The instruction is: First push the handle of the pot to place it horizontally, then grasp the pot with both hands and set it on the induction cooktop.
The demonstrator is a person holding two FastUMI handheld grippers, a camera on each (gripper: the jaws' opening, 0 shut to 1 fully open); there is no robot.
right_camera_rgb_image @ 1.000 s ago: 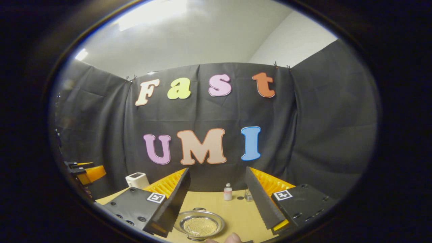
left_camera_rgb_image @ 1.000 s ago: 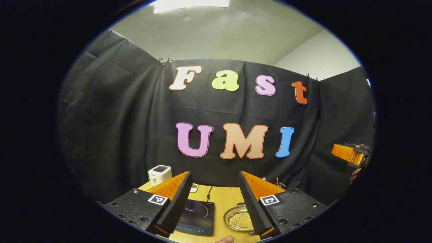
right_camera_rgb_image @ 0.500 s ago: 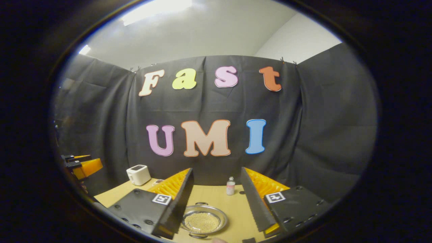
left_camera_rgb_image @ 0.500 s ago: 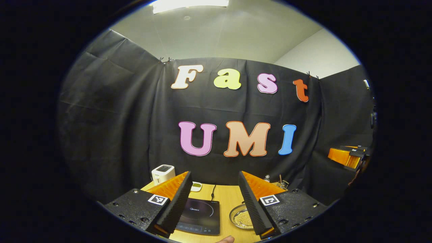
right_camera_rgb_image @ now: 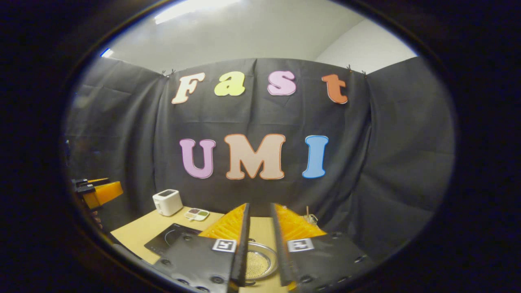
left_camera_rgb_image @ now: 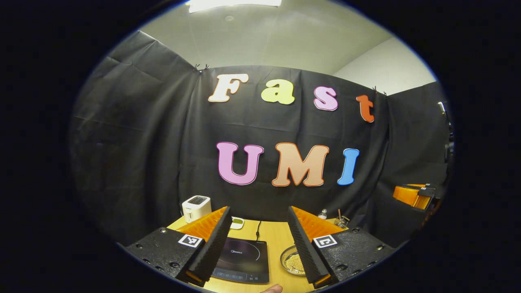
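Left gripper view puts the left gripper (left_camera_rgb_image: 257, 244) at the bottom of the frame with its fingers spread wide and nothing between them. Through that gap lies the induction cooktop (left_camera_rgb_image: 242, 260) on the wooden table (left_camera_rgb_image: 274, 236), and the pot (left_camera_rgb_image: 292, 262) sits just to the right of it, partly hidden by the right-hand finger. A white toaster (left_camera_rgb_image: 195, 206) stands at the table's far left corner.

Right gripper view shows the right gripper (right_camera_rgb_image: 259, 244) with its fingers drawn close, only a narrow slot between them, gripping nothing. The pot (right_camera_rgb_image: 260, 264) appears low in the frame through that slot, filled with small pale beads, its handles too hidden to judge their angle. The cooktop (right_camera_rgb_image: 169, 240) lies at lower left of this frame.

Both grippers hover above the table, apart from the pot. The risks, as I judge them: a push on the handle landing on the rim instead could slide or tip the shallow pot and spill the beads; and with the pot half hidden behind the fingers, the push could miss the handle altogether.
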